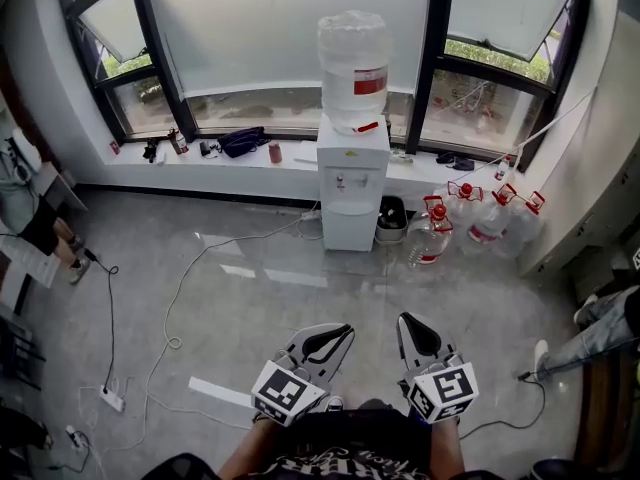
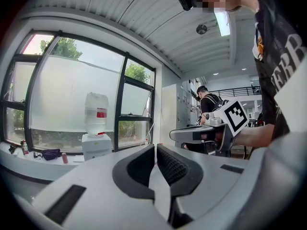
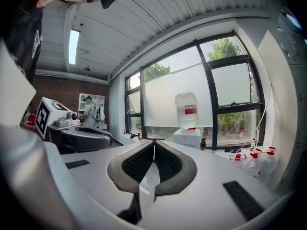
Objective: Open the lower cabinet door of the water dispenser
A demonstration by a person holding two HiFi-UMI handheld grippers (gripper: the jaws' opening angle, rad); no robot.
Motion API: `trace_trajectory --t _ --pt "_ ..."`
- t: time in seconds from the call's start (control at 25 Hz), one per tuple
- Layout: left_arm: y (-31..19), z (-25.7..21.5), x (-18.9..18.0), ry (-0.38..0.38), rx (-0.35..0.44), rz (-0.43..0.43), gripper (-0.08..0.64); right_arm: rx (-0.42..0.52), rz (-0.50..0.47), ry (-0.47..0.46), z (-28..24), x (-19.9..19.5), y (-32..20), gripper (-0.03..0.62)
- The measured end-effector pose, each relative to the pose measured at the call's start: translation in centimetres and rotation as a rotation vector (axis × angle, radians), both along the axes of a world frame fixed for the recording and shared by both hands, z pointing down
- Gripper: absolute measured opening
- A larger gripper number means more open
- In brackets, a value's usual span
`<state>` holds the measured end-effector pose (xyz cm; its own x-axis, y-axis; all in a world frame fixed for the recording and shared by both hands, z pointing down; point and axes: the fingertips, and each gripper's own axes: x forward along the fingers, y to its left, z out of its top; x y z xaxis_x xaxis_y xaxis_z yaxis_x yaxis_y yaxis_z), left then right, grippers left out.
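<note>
Standing well back from the water dispenser (image 1: 352, 163), a person is holding two grippers out low at the near edge of the room, both pointing toward the far window wall. The left gripper (image 1: 343, 330) is showing its jaws pressed together with nothing between them, and the right gripper (image 1: 410, 320), just beside it on the right, is likewise closed and empty. Neither tool is touching anything.

The white dispenser is standing against the far window sill (image 1: 230, 160), carrying an upturned clear water bottle (image 1: 354, 66) with a red label. Its lower cabinet door (image 1: 349, 230) is facing the person and appears to be closed, though it is too small from here to be sure. A small black bin (image 1: 391, 220) is sitting just to the dispenser's right, and a cluster of red-capped jugs (image 1: 470, 220) is crowding the floor (image 1: 280, 298) farther right. A dark bag (image 1: 243, 140) is lying on the sill to the left. A white cable (image 1: 185, 278) is trailing from the dispenser's foot across the grey floor to a power strip (image 1: 112, 399) at the near left.
</note>
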<state>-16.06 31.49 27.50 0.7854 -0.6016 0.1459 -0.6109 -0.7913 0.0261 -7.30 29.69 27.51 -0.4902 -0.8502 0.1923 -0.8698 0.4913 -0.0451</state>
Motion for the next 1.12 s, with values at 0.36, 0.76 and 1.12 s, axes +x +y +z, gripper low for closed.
trace_trajectory --t 0.36,0.76,1.12 --pt "-1.0 1.3 0.3 0.008 -0.03 0.03 0.029 -0.044 0.027 -0.02 1.8 0.5 -1.1 0.018" --pt "-7.9 2.3 4.9 -0.006 -0.052 -0.01 0.029 -0.051 -0.015 -0.016 2.9 5.2 -7.7 0.018" --pt "-18.0 1.3 15.2 0.053 -0.122 -0.117 0.029 -0.067 -0.07 0.014 2.6 16.6 -16.3 0.018"
